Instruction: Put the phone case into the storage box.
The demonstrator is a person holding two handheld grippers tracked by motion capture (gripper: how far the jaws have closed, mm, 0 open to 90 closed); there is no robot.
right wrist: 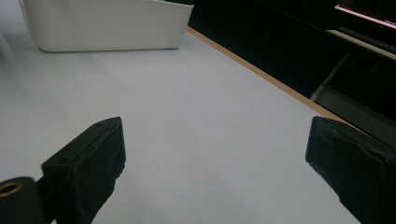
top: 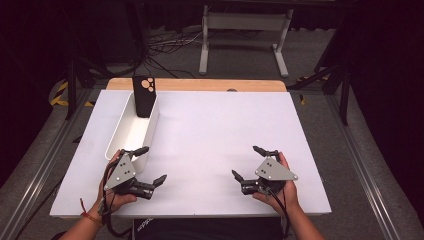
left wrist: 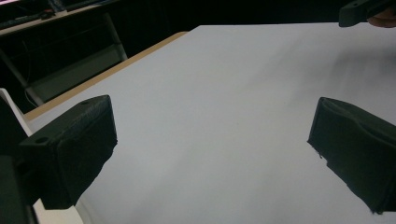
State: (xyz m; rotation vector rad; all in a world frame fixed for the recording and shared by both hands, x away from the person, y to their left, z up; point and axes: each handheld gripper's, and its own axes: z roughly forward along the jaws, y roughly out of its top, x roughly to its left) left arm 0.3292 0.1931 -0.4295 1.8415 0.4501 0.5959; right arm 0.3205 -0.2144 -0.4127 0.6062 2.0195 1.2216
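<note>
A long white bin (top: 125,142) lies along the left side of the white table (top: 210,125). A black phone case (top: 144,96) with round camera cutouts stands upright, leaning at the bin's far end. My left gripper (top: 151,165) is open just beside the bin's near end, its jaws spread wide over bare table with nothing between them. My right gripper (top: 247,162) is open at the near right of the table, also empty. In the right gripper view the bin (right wrist: 105,25) sits far ahead. The left gripper view shows the other gripper's jaw tip at the top right.
A wooden strip (top: 195,84) edges the table's far side. Beyond it stand a white frame stand (top: 245,35) and cables on the floor. Black poles rise at both sides. Cables trail from both grippers toward the near edge.
</note>
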